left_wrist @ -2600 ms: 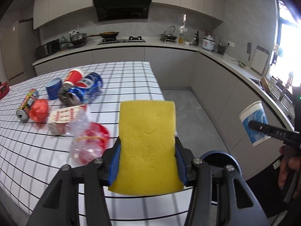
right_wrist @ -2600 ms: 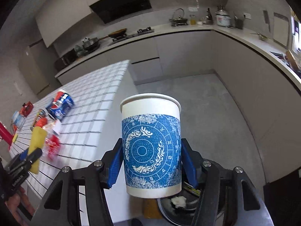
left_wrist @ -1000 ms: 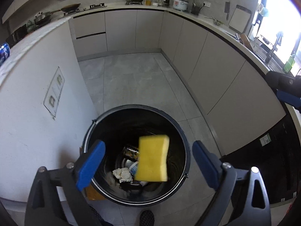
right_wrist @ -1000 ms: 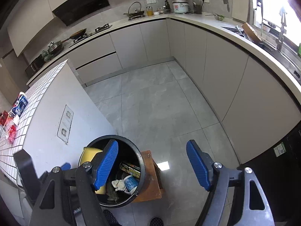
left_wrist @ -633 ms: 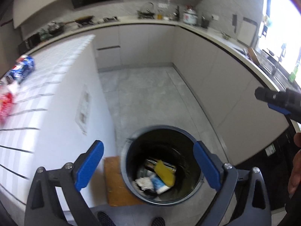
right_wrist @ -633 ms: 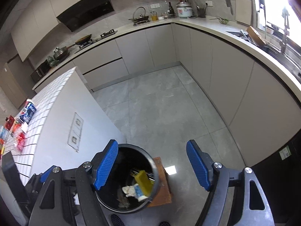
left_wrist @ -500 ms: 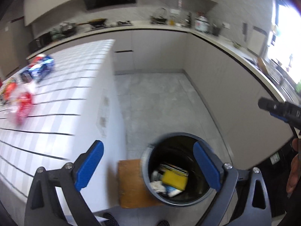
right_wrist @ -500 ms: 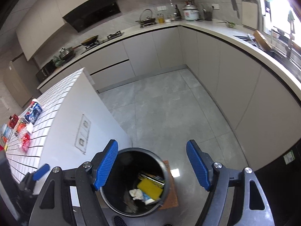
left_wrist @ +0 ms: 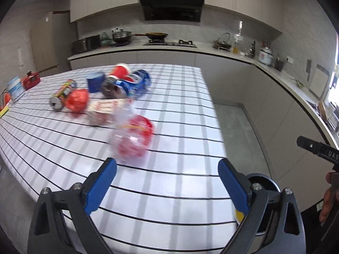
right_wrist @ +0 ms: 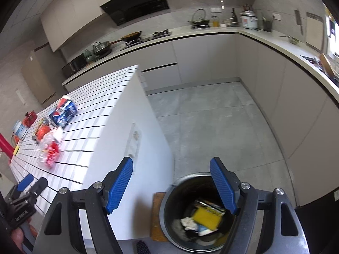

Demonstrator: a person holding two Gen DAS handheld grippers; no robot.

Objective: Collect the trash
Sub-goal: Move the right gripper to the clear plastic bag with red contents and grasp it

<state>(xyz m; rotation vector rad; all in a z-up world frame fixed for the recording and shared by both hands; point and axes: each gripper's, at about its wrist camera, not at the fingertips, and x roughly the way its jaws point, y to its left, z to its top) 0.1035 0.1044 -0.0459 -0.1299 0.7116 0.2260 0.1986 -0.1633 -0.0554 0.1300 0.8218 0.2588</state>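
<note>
The right gripper [right_wrist: 171, 183] hangs with jaws spread and empty above the round dark trash bin [right_wrist: 169, 199] on the floor, which contains a yellow sponge [right_wrist: 206, 214] and crumpled paper. The left gripper [left_wrist: 167, 183], jaws likewise spread and empty, faces the white grid-lined counter [left_wrist: 180, 182]. Beyond it lie a clear plastic bag with red contents [left_wrist: 132, 140], then a red crumpled ball [left_wrist: 77, 99] touching a metal can [left_wrist: 62, 95], and blue cans [left_wrist: 135, 83].
</note>
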